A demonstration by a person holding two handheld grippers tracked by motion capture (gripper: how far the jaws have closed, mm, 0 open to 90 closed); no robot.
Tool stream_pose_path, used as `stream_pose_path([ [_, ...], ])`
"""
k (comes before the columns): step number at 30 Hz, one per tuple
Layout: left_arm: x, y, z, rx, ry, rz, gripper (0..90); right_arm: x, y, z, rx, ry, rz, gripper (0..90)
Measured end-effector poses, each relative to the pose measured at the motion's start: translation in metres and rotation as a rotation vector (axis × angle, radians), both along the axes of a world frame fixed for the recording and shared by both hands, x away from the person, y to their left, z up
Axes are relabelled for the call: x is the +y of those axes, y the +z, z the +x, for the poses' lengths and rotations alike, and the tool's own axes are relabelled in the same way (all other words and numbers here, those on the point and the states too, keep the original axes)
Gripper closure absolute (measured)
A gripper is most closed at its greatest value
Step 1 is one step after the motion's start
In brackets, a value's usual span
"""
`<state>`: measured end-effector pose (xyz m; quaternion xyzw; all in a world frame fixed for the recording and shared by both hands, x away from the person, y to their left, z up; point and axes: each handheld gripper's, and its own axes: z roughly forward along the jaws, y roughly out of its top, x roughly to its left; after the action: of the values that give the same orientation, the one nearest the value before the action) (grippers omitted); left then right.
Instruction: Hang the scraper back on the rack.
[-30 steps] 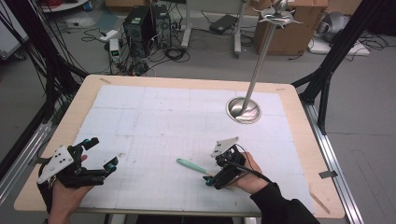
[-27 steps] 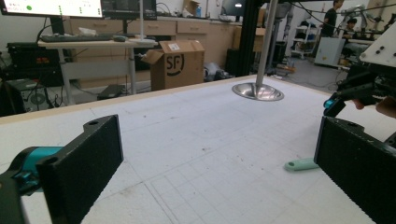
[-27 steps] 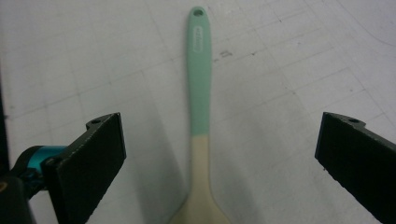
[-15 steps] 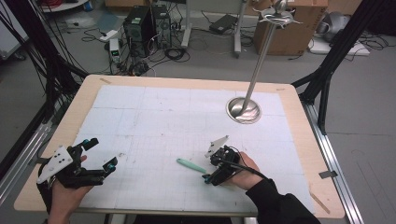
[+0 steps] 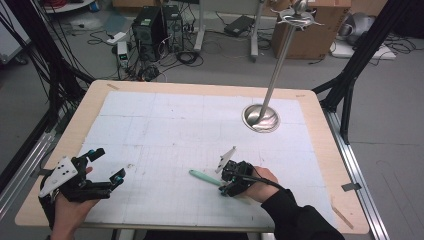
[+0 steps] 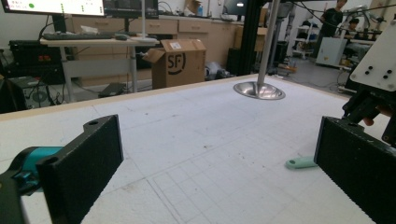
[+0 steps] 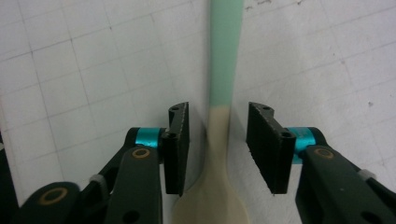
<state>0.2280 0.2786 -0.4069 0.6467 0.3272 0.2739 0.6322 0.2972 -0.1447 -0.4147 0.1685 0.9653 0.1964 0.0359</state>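
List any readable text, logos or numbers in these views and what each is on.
"SF" in a round logo: on the brown cardboard box behind the table, left gripper view.
Wall-mounted screen at top left there: text too small to read.
Nothing else is legible.

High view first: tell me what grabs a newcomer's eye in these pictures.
The tall metal stand rises from its round base at the table's far right. Near the front edge lies a spatula with a mint-green handle and cream blade, and the right gripper straddles its neck with jaws open on either side, not touching it. The left gripper rests wide open at the front left.
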Motion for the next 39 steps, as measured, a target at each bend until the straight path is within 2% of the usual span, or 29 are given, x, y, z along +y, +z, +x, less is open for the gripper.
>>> stream_pose_path([
  [5,0.001,0.000,0.000,0.001,0.001,-0.001,1.7,-0.003,0.001,0.002,0.034,-0.023,-0.025,64.8],
  [11,0.001,0.001,-0.001,-0.001,0.003,0.000,1.7,0.003,0.004,0.002,0.036,-0.021,-0.085,68.4],
  [18,0.002,0.000,-0.003,-0.002,-0.002,-0.003,1.7,0.004,0.004,0.005,0.052,-0.014,-0.101,72.8],
  [22,0.002,0.001,-0.004,-0.007,-0.009,0.000,1.7,0.005,0.005,0.006,0.051,-0.014,-0.122,79.9],
  [27,0.003,0.001,-0.005,-0.007,-0.001,-0.004,1.7,0.006,0.005,0.004,0.047,-0.026,-0.126,80.6],
  [29,0.004,0.001,-0.005,-0.007,0.001,-0.003,1.7,0.003,0.005,0.004,0.044,-0.034,-0.100,80.7],
  [33,0.004,0.001,-0.004,-0.002,0.006,-0.004,1.7,-0.008,0.003,0.003,0.044,-0.065,-0.012,80.8],
  [36,0.004,0.000,-0.002,-0.002,0.004,0.000,1.7,-0.015,0.003,0.002,0.046,-0.078,0.020,80.8],
  [39,0.002,0.000,-0.002,-0.001,0.004,-0.003,1.7,-0.022,0.008,0.001,0.024,-0.086,0.060,80.8],
])
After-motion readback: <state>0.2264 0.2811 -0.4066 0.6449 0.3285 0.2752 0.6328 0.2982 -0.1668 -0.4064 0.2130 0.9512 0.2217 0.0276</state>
